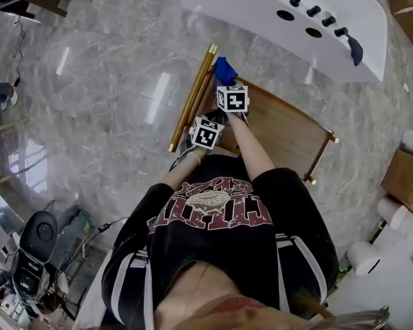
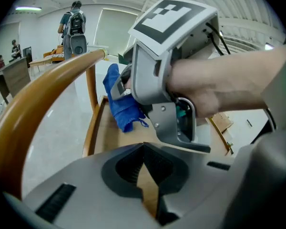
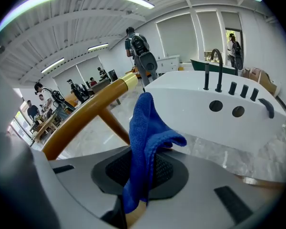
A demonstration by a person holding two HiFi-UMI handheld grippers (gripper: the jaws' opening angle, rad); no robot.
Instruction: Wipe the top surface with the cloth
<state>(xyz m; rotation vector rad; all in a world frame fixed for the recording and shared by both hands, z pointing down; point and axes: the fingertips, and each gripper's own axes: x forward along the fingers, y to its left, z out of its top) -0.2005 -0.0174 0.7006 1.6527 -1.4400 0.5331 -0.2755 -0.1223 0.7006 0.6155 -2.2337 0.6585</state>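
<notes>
**Blue cloth pinched above the wooden top**

The right gripper's jaws are clamped together on a blue terry cloth, which stands up from them in a fold. Just beside it, the left gripper's jaws are closed on nothing. Both hang over the far corner of a brown wooden tabletop edged by a golden rail. A white tub stands beyond.

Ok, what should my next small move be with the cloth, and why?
Probably lower the right gripper until the blue fabric cloth presses on the brown wooden top: it is clamped on the cloth, which hangs bunched rather than spread flat.
</notes>
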